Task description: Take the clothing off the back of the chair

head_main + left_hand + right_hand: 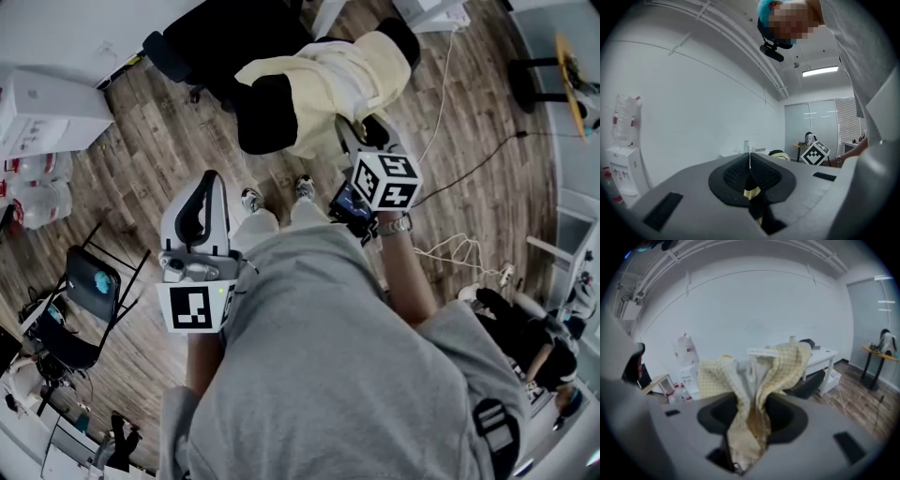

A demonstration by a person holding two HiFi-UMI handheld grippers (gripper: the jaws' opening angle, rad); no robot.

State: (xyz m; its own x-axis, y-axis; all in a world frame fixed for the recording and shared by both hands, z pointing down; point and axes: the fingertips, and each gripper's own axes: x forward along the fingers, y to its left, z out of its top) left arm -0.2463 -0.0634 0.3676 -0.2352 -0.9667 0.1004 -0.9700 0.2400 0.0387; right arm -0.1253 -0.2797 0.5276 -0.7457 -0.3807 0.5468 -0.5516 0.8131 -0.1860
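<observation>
Right gripper view: right gripper (751,411) clamped on bunched fold of yellow checked garment (783,364). Left gripper (750,164) jaws together, empty, lower left in head view. Garment draped over office chair (267,117) backrest, upper centre of head view. Hold grip firm; lift up to clear backrest, then draw toward body. Likely risk: trailing cloth snagging on chair.

Grey T-shirt (356,375), wristwatch (396,225), pale trousers (281,223), trainers (250,200)

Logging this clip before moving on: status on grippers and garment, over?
Left gripper shut, clear of chair. Right gripper shut on yellow garment, which drapes the chair back. Nothing blocking.
</observation>
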